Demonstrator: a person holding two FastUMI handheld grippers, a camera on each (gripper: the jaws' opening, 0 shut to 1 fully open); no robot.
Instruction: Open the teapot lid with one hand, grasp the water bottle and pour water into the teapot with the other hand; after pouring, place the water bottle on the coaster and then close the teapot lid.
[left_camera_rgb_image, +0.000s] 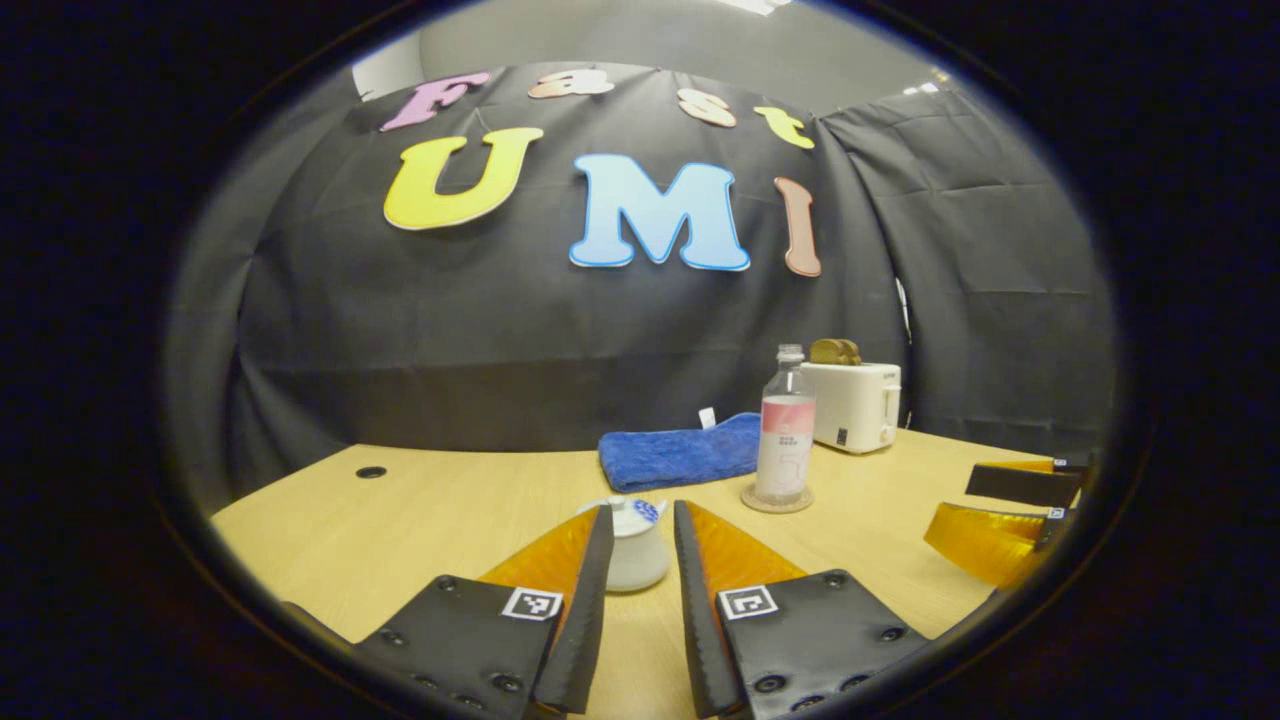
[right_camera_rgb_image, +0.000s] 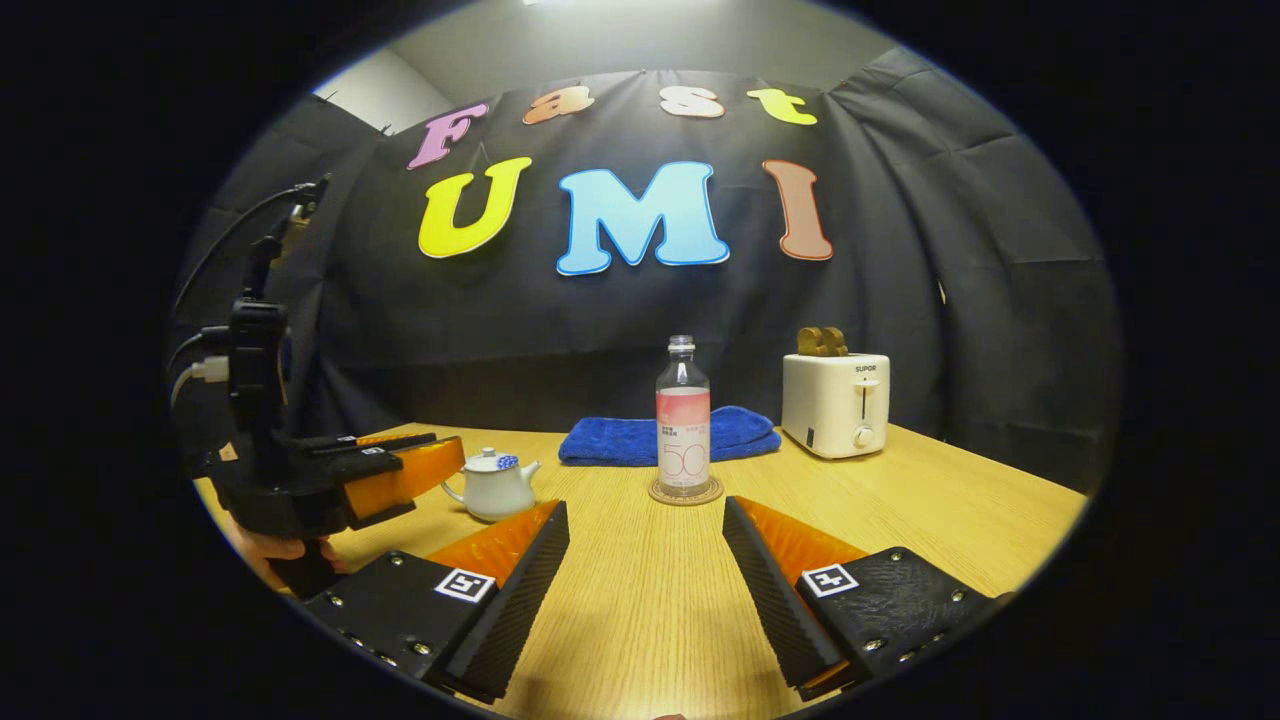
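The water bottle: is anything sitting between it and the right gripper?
Nothing visible. In the right gripper view, bare table runs from the open right gripper up to the water bottle on its coaster. The teapot sits off to the side.

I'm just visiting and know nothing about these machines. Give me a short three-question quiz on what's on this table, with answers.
1. True or false: the teapot has its lid on.
2. What does the water bottle stand on?
A. the blue towel
B. a coaster
C. the toaster
3. Fill in: the left gripper lines up with the ____, its fingers apart.

Key: 1 true. 2 B. 3 teapot. The right gripper is open too, facing the bottle.
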